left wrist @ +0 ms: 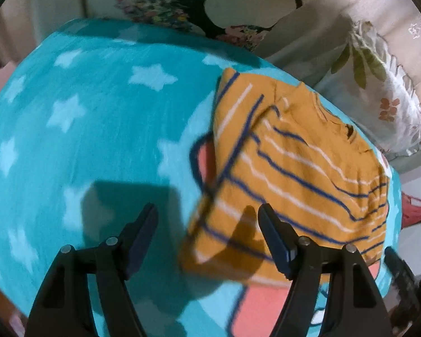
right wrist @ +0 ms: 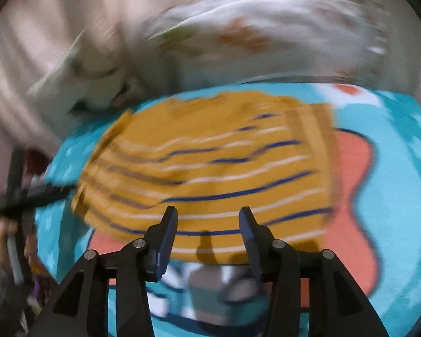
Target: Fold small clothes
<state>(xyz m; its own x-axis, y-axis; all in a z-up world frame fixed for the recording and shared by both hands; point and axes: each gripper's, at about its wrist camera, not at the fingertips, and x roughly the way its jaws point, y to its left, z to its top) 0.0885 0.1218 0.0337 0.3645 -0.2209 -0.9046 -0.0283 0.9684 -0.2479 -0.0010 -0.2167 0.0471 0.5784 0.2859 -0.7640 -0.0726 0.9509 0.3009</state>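
A small mustard-yellow shirt (left wrist: 292,168) with blue and white stripes lies folded on a turquoise star-print blanket (left wrist: 92,129). My left gripper (left wrist: 207,221) is open and empty, hovering above the blanket just left of the shirt's near edge. In the right wrist view the shirt (right wrist: 210,165) lies ahead, blurred by motion. My right gripper (right wrist: 209,224) is open and empty, above the shirt's near edge. The blanket (right wrist: 398,196) shows a coral cartoon patch beneath the shirt.
A white floral pillow (left wrist: 384,95) lies beyond the blanket at the right. A dark floral cloth (left wrist: 165,5) is at the back. The other gripper's black body (right wrist: 16,193) and the hand holding it show at the left edge of the right wrist view.
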